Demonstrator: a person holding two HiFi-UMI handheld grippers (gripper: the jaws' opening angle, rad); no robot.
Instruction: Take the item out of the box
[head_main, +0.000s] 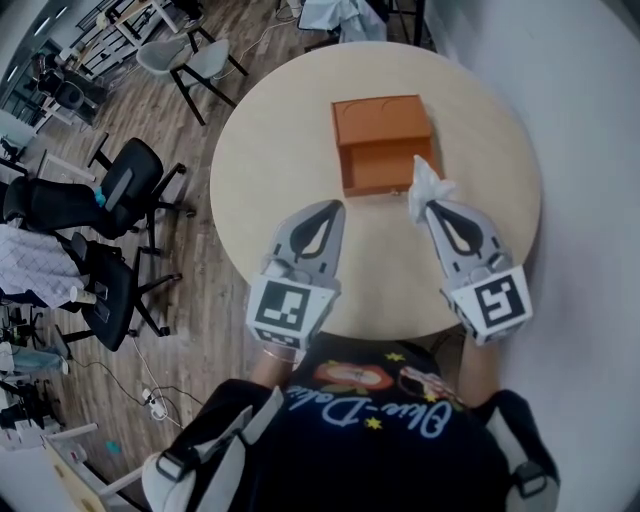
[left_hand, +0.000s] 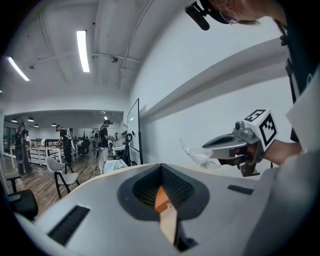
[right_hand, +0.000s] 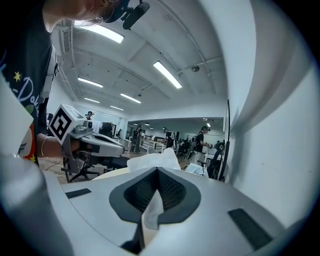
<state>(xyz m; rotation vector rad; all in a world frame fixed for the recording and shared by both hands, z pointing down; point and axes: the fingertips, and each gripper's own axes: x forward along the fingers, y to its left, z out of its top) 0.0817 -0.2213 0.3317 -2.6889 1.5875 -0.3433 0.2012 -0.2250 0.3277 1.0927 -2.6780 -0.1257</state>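
Jaws of the right gripper (head_main: 431, 206) pinch the white tissue (head_main: 428, 182), the left gripper (head_main: 329, 208) closed on nothing; lift the tissue well clear of the orange box (head_main: 381, 140).

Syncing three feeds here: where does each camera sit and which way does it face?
Head view: on the person's head, looking steeply down at the round table, orange box, left gripper and right gripper; shirt below.
Left gripper view: on the left gripper, looking past its shut jaws at the right gripper; wrist at right.
Right gripper view: on the right gripper, jaws shut on the white crumpled item, facing the left gripper; shirt at left.
Shared: each gripper view shows the other gripper.
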